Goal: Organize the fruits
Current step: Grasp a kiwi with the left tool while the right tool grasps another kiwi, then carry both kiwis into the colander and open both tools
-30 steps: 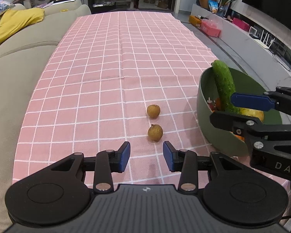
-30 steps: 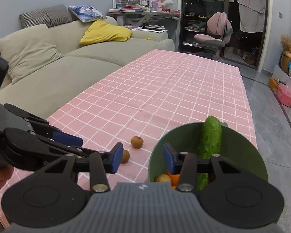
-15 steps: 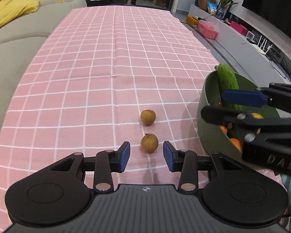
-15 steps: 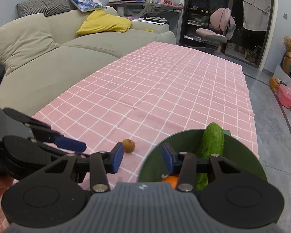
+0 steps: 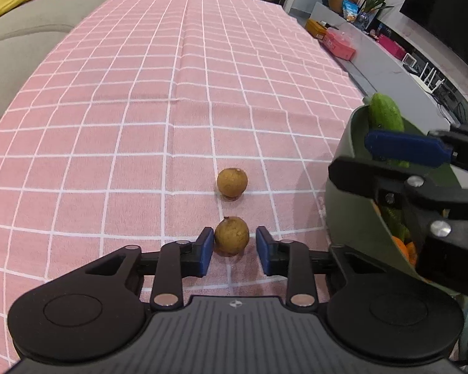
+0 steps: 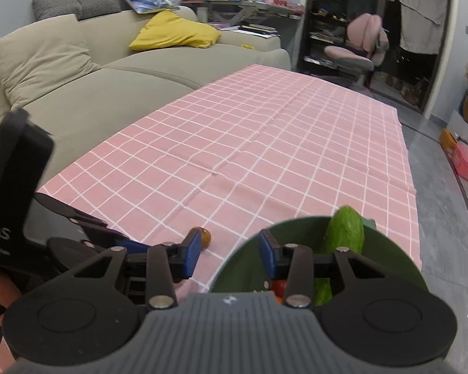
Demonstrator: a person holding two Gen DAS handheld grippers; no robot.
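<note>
Two small round brown fruits lie on the pink checked tablecloth. The near fruit sits between the open blue fingers of my left gripper, which stand apart on either side of it. The far fruit lies just beyond; it also shows in the right wrist view. A green bowl at the right holds a cucumber and orange fruits. My right gripper is open, straddling the near-left rim of the bowl, with one finger inside it.
A beige sofa with a yellow cushion runs along the table's left side. The table's right edge drops to the floor, with a low grey TV bench beyond. A pink chair stands at the far end.
My left gripper has moved forward and down, so the near brown fruit now sits between its fingers. The right gripper has lowered over the bowl's rim.
</note>
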